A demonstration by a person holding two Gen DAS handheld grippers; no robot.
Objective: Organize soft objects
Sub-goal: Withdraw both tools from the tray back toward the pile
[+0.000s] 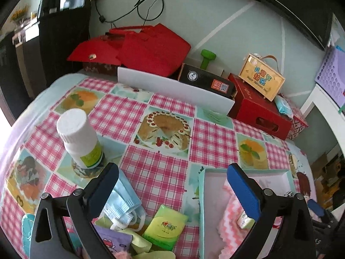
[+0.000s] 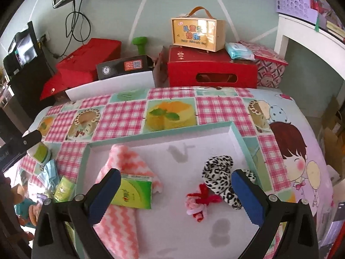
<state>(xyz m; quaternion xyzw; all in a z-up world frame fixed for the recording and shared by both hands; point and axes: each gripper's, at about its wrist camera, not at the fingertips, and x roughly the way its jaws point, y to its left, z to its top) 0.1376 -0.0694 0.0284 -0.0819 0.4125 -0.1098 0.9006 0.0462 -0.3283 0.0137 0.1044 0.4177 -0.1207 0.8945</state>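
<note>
4 soft things lie in the teal-rimmed tray (image 2: 234,129): pink wavy cloth (image 2: 120,226), green tissue pack (image 2: 133,192) on it, red-pink doll (image 2: 198,202), leopard-print band (image 2: 220,172). Left hand-held gripper (image 1: 172,192) gapes empty over blue masks (image 1: 123,202) and another tissue pack (image 1: 165,226) on the table (image 1: 155,168). Right hand-held gripper (image 2: 175,196) hangs wide open, empty, above the doll.

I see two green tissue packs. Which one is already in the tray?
The green tissue pack lying on the pink wavy cloth inside the tray. The other pack still sits outside on the tablecloth, beside the blue face masks.
</note>
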